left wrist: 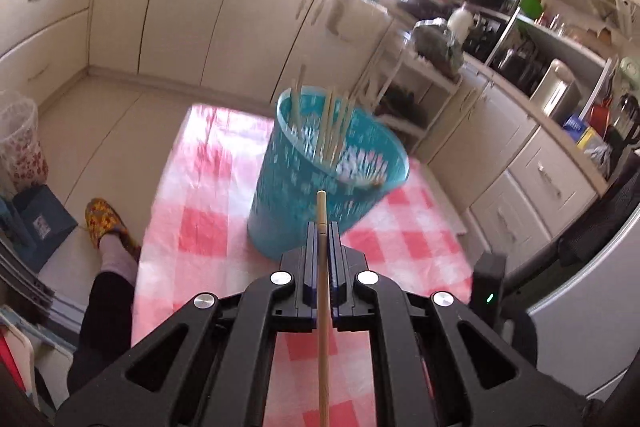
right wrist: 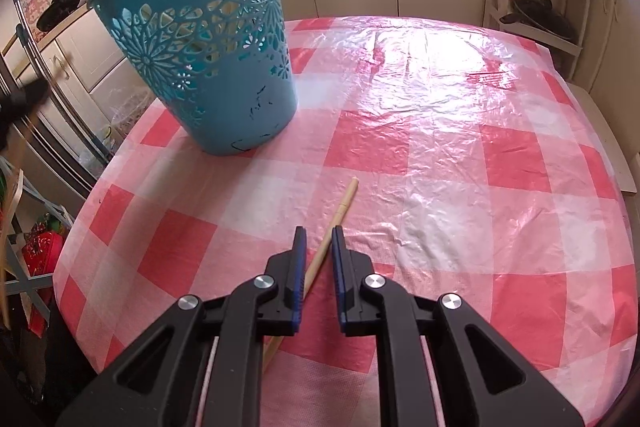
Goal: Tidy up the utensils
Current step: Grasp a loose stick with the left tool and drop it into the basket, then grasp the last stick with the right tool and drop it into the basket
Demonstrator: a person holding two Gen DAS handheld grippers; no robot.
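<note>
Above the perforated blue plastic basket point(left wrist: 328, 163), left gripper point(left wrist: 322, 227) clamps a wooden chopstick point(left wrist: 322, 267), ready to drop in; right gripper point(right wrist: 319, 233), jaws slightly apart, straddles another wooden chopstick point(right wrist: 338, 219) ungripped.

Both wrist views look steeply down, sharing basket point(left wrist: 320, 163) and tablecloth point(right wrist: 440, 155).

Left gripper point(left wrist: 322, 227) tilted downward, its fingers point(left wrist: 311, 247) clamped tight on a chopstick point(left wrist: 322, 291). Right gripper point(right wrist: 319, 233) angled steeply down, its fingers point(right wrist: 299, 247) slightly parted astride a chopstick point(right wrist: 340, 211) on the table point(right wrist: 480, 187)
</note>
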